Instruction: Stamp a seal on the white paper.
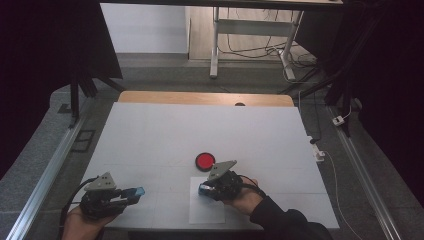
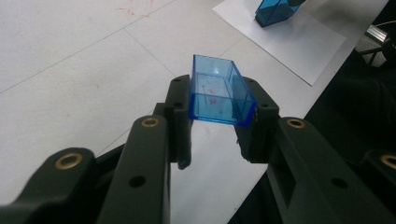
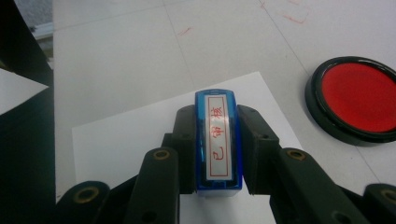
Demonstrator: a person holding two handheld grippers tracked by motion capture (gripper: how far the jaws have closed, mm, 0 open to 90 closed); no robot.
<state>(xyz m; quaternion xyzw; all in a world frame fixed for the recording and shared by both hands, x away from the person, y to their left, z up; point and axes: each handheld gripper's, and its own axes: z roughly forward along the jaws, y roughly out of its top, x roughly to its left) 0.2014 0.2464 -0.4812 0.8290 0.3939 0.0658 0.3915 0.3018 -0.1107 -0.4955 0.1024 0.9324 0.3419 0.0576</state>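
Left gripper (image 2: pixel 219 121): jaws clamped on a clear blue cap (image 2: pixel 219 93), an open-ended box gripped by its long sides, hollow interior toward the camera, faint red smears inside. Seen from above, well to the left of the white paper sheet (image 1: pixel 206 210), near the table's (image 1: pixel 200 125) front edge, cap end pointing toward the sheet.

Right gripper (image 3: pixel 218 144): jaws clenched on a blue stamp (image 3: pixel 218 140), squeezed along both long sides, its label (red characters inside a red frame on white) facing up at the camera. Held over the sheet, at its far end as the high view gives it; from these angles, impossible to say whether resting on the sheet or hanging just above.

Just beyond the sheet's far edge: a round ink pad (image 1: pixel 205 161), black rim, red centre, lying flat and uncovered on the table, near the right gripper but apart from it.

In the left gripper view, at the top, the stamp's blue body above the sheet's corner.
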